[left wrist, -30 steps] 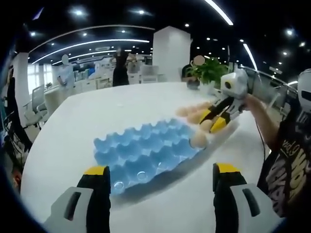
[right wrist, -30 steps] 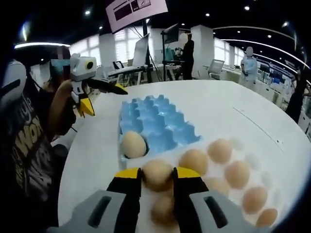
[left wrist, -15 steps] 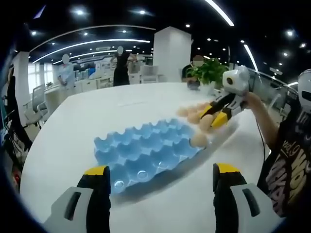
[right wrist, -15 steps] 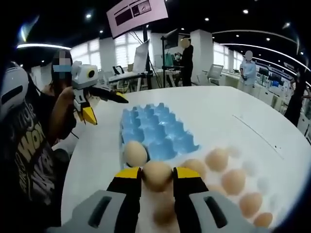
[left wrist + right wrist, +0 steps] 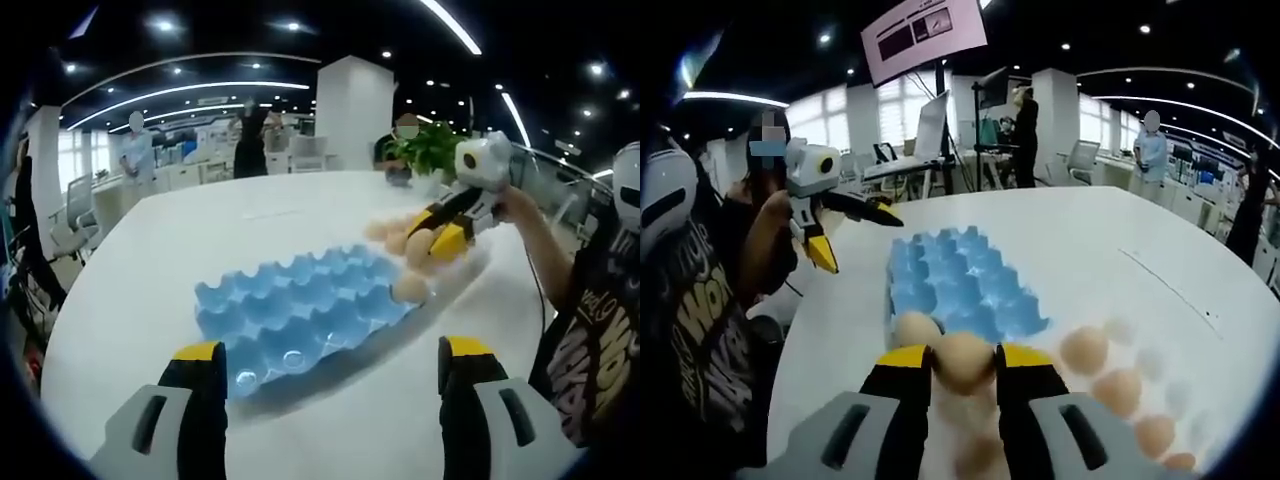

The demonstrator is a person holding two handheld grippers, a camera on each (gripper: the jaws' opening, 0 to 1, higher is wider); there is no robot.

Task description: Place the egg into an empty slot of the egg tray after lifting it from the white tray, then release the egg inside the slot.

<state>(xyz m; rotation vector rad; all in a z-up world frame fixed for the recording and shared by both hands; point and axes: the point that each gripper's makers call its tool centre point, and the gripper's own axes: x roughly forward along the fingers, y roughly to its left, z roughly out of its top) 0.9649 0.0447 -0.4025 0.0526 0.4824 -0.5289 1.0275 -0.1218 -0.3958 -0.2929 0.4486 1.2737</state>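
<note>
A blue egg tray (image 5: 300, 310) lies on the white table, with one egg (image 5: 408, 289) in a corner slot at its right end. In the right gripper view the same blue egg tray (image 5: 960, 285) shows that egg (image 5: 913, 328) in its near left slot. My right gripper (image 5: 963, 362) is shut on a tan egg (image 5: 964, 360), held above the white tray (image 5: 1135, 345), where several eggs (image 5: 1085, 350) lie. From the left gripper view, the right gripper (image 5: 436, 236) hangs over those eggs (image 5: 392, 232). My left gripper (image 5: 330, 355) stands open before the tray, nothing between its jaws.
The round white table (image 5: 200, 240) has bare room around both trays. A potted plant (image 5: 432, 145) stands at the far edge. People stand among desks and monitors in the background. The person holding the grippers (image 5: 700, 300) sits at the table's edge.
My right gripper has lifted the held egg up from the white tray and drawn toward the blue tray. The left gripper has stayed still and open.
</note>
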